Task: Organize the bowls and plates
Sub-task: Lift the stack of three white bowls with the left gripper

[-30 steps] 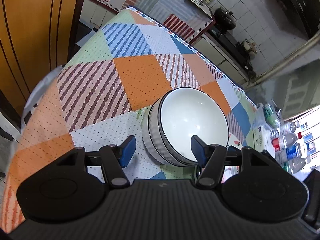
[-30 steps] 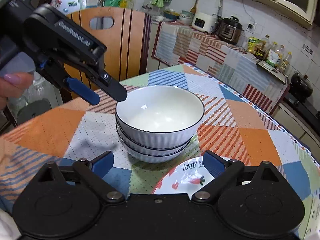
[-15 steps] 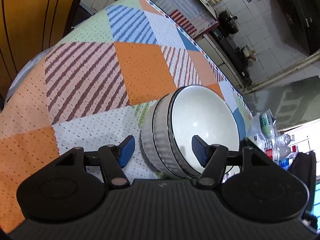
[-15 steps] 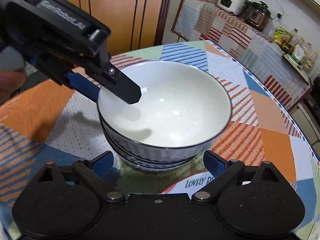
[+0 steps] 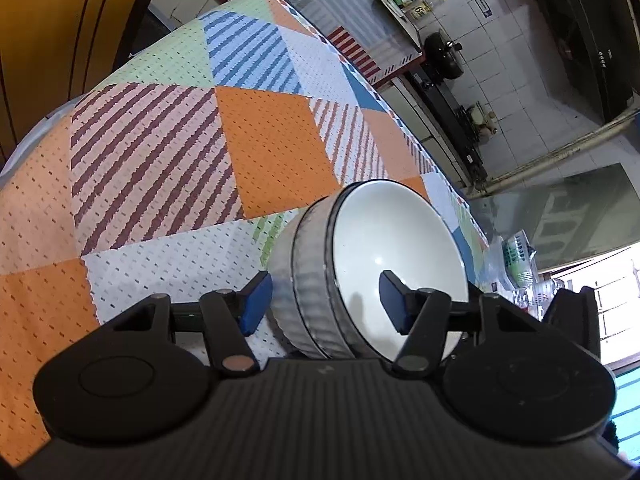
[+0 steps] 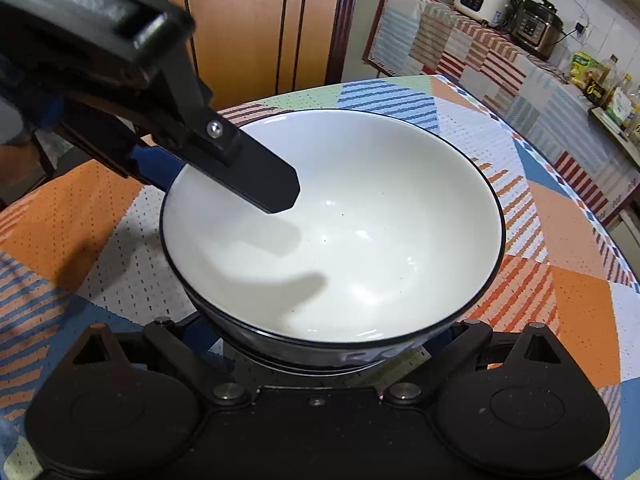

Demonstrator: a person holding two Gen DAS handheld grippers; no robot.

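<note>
A stack of white ribbed bowls with dark rims (image 5: 320, 280) (image 6: 360, 224) stands on the patterned tablecloth. My left gripper (image 5: 326, 300) is open and straddles the near rim: one blue pad (image 5: 394, 300) is inside the top bowl, the other (image 5: 256, 300) outside the wall. In the right wrist view the left gripper's finger (image 6: 260, 184) reaches into the bowl. My right gripper (image 6: 320, 340) is open, close against the stack's near side, its fingertips hidden under the bowls.
The table (image 5: 260, 136) has a colourful diamond-pattern cloth. A wooden door (image 6: 260, 20) stands behind it. A counter with appliances (image 6: 532, 28) and bottles (image 6: 600, 80) runs along the right. The table's far edge (image 5: 400, 120) drops to the tiled floor.
The right gripper has moved in close to the bowl stack, hiding the plate seen earlier below it. The left gripper has pushed further over the rim, one finger deeper in the bowl.
</note>
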